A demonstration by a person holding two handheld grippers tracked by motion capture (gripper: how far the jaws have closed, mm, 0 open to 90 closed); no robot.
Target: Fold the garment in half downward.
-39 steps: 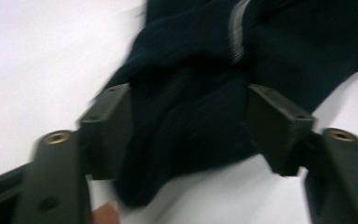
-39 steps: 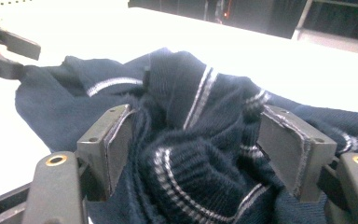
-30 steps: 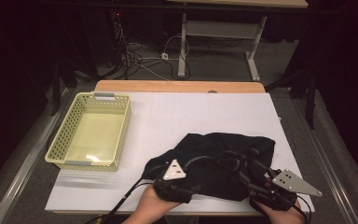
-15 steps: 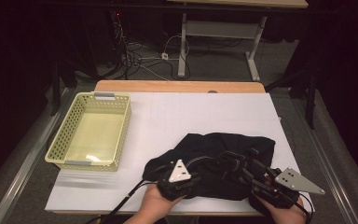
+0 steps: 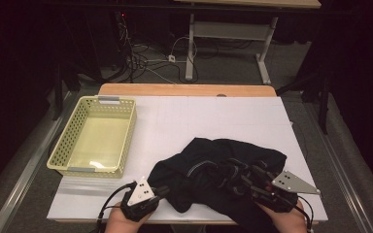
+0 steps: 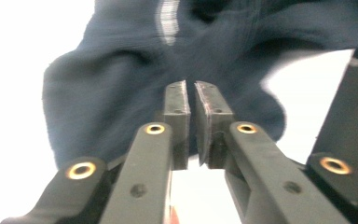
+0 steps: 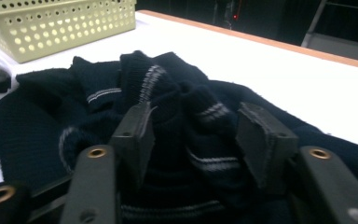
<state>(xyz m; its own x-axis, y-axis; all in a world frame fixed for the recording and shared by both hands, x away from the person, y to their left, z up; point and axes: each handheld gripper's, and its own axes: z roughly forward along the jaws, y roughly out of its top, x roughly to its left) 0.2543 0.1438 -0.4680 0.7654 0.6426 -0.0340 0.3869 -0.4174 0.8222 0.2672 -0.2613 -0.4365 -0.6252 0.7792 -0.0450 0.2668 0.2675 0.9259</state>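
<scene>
garment: 1 dark navy knit w/ pale stripes (image 5: 218, 172), crumpled, lower centre-right of high view, on the white table (image 5: 213, 116)
basket: 1 yellow perforated basket (image 5: 96, 136), left of centre, apart from the knit, looks empty
grippers: 2
L gripper (image 6: 190, 86): lower left of high view at the knit's near-left edge; jaws have just been closing, now nearly together, only a thin slit; nothing visibly pinched, cloth lies just beyond the tips
R gripper (image 7: 193, 123): lower right, over the heap; jaws have just been opening, about half wide, a striped fold between them, pads not pressing
step: prob. getting a hold to spread or fold the knit
next: L needs to reopen and catch the hem; R to close on the fold
</scene>
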